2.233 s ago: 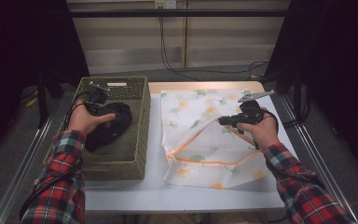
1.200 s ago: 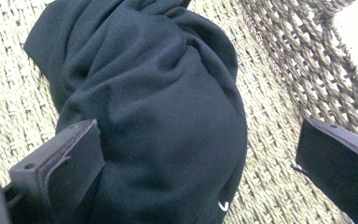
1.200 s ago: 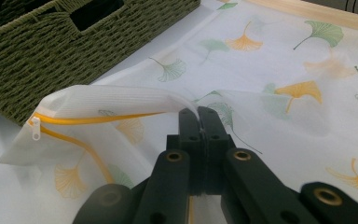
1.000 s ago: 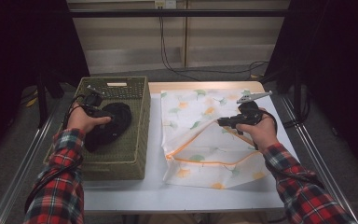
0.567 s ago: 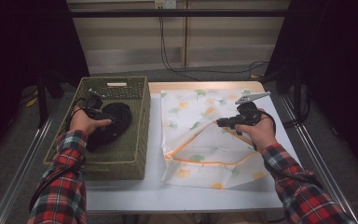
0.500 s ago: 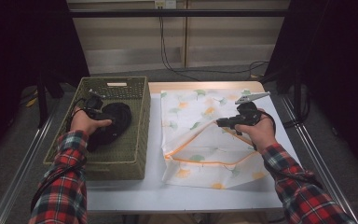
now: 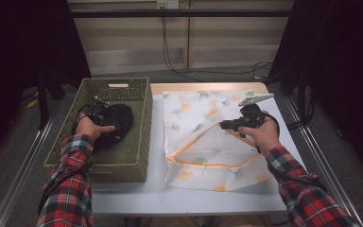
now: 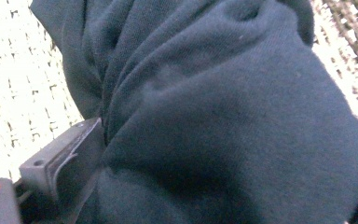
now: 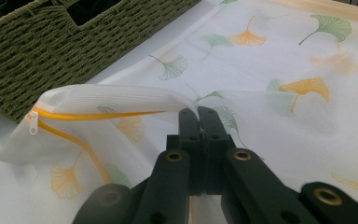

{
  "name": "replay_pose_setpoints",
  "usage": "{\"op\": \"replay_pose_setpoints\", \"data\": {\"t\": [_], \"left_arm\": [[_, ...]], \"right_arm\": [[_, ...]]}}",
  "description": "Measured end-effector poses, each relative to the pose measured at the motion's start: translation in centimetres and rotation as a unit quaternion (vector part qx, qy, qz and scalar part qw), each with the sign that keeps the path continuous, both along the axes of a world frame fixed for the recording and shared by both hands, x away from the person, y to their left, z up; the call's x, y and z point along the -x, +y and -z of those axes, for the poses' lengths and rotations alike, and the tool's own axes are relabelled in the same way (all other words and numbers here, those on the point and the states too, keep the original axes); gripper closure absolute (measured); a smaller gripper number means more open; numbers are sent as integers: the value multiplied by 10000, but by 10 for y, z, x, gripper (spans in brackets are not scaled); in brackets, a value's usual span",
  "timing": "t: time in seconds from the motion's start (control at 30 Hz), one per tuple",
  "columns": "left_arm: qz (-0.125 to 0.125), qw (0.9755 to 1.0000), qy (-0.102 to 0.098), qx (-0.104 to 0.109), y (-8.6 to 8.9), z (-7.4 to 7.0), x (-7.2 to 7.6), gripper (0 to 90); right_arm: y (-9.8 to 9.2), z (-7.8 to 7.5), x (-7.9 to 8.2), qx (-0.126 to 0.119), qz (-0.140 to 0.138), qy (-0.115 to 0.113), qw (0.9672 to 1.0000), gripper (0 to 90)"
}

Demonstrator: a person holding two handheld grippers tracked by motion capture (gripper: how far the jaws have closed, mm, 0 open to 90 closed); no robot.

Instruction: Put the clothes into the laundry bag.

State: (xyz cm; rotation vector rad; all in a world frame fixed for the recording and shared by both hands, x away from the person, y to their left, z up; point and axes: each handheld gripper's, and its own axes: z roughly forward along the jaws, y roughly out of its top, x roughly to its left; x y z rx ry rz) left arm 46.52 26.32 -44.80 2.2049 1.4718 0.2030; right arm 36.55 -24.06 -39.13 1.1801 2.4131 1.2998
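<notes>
The mesh laundry bag's (image 7: 212,142) zippered mouth edge is pinched and lifted by the right gripper (image 9: 198,116) at 3 o'clock. At 9 o'clock, in the wicker basket (image 7: 137,156), the dark garment (image 8: 205,116) is straddled by the left gripper (image 7: 97,113); its clamping cannot be told. A firm grasp and a transfer into the bag are judged next.

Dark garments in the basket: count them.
1. A single dark garment lies bunched in the green wicker basket on the table's left, the left claw pushed against it. Others might hide beneath it.

Olive-green wicker basket (image 7: 137,156) is showing, dark navy cloth (image 8: 205,121) sitting inside; white mesh bag (image 7: 203,118) is wearing green and orange ginkgo leaves, orange zipper (image 9: 88,115) glowing; red plaid sleeves (image 7: 73,189) are framing it.
</notes>
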Motion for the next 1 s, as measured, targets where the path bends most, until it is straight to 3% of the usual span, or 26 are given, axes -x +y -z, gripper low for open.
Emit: {"op": "replay_pose_setpoints", "data": {"t": [0.13, 0.3, 0.47, 0.63, 0.77, 1.0], "left_arm": [[67, 9996, -92, -243, -2, 3, 2, 74], [183, 9979, -272, -566, -1, 4, 7, 252], [160, 9970, -347, -667, -1, 4, 9, 366], [45, 9979, -260, -599, -1, 2, 9, 464], [-217, 9984, -211, -470, 2, 1, 9, 527], [-342, 9984, -117, -436, 1, -2, 8, 561]], "right_arm": [[0, 0, 1, 29, -29, 11, 10000, 900], [-1, 0, 2, 0, 16, 11, 10000, 900], [-1, -1, 4, 14, 21, -8, 10000, 900], [-2, 1, 4, 13, 22, -10, 10000, 900], [-1, 0, 5, -9, 42, -6, 10000, 900], [-2, 0, 5, -27, 47, -5, 10000, 900]]}}
